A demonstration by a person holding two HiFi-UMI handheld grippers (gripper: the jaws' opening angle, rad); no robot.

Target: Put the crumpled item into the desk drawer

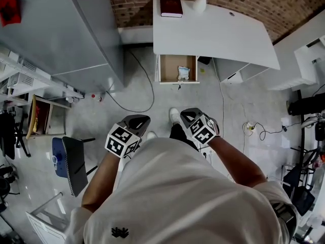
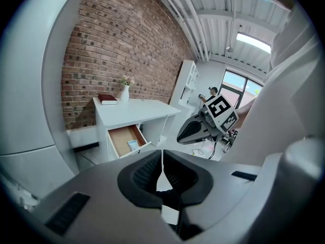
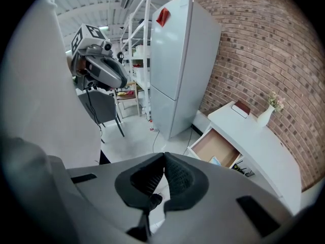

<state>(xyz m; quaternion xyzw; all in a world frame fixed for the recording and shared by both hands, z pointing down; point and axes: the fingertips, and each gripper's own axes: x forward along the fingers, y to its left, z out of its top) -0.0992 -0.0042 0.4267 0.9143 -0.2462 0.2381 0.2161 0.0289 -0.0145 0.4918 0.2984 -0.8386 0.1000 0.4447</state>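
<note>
A crumpled pale item (image 1: 183, 73) lies in the open drawer (image 1: 176, 80) of the white desk (image 1: 213, 32); it also shows small in the left gripper view (image 2: 133, 145) and the right gripper view (image 3: 215, 161). Both grippers hang well back from the desk, close to the person's body. My left gripper (image 1: 137, 122) is shut with nothing between its jaws (image 2: 162, 162). My right gripper (image 1: 189, 117) is likewise shut and empty (image 3: 164, 166). Each gripper appears in the other's view.
A dark red book (image 1: 171, 7) and a white vase with flowers (image 1: 201, 0) stand on the desk. A grey fridge (image 1: 56, 29) is at left, a cable (image 1: 137, 80) trails on the floor, a dark chair (image 1: 71, 164) sits near left, shelving (image 1: 35, 113) beyond.
</note>
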